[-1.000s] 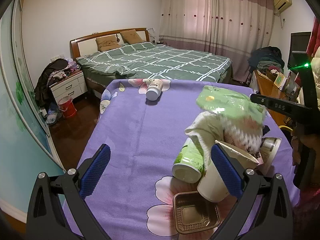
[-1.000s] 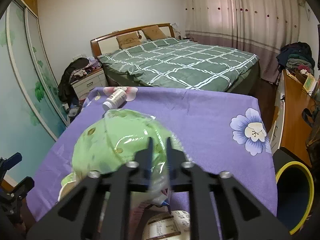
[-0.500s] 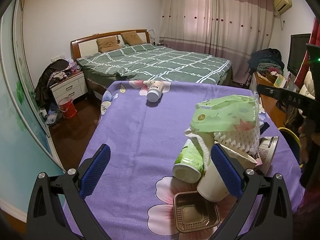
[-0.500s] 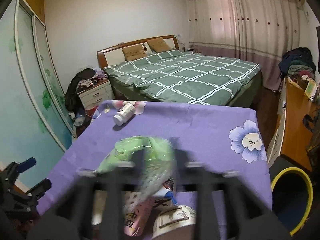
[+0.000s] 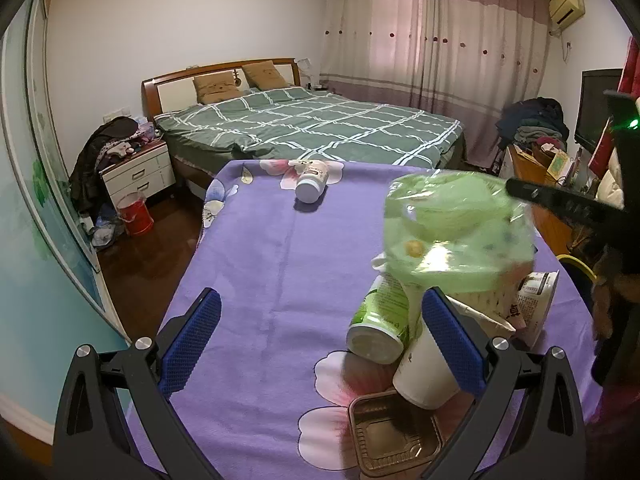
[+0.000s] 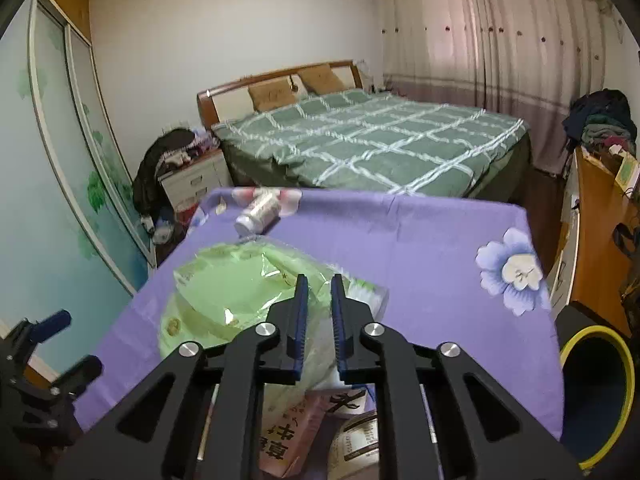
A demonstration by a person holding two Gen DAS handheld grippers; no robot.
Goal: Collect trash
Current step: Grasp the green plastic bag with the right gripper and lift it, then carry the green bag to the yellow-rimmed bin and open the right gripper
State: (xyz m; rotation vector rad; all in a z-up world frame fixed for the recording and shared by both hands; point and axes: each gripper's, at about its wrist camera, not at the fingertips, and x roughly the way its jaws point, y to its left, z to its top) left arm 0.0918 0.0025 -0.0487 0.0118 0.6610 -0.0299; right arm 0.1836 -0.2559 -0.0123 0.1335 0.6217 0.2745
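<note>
The left gripper (image 5: 320,344) hangs with jaws spread over bare purple surface (image 5: 280,264), holding nothing — likely waiting its turn. Beside it lies the trash pile: a green cup (image 5: 380,320), white cup (image 5: 426,376), brown tray (image 5: 396,436). The right gripper (image 6: 318,316) pinches the green plastic bag (image 6: 228,296) above the pile — jaws closing, presumably bound for the yellow-rimmed bin (image 6: 596,392).

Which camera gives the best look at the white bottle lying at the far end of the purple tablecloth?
The left wrist view: the white plastic bottle lies on its side there, sharp and unobstructed, its round white end facing the camera. The right wrist view shows the same bottle blurred, at the cloth's far left corner.
</note>
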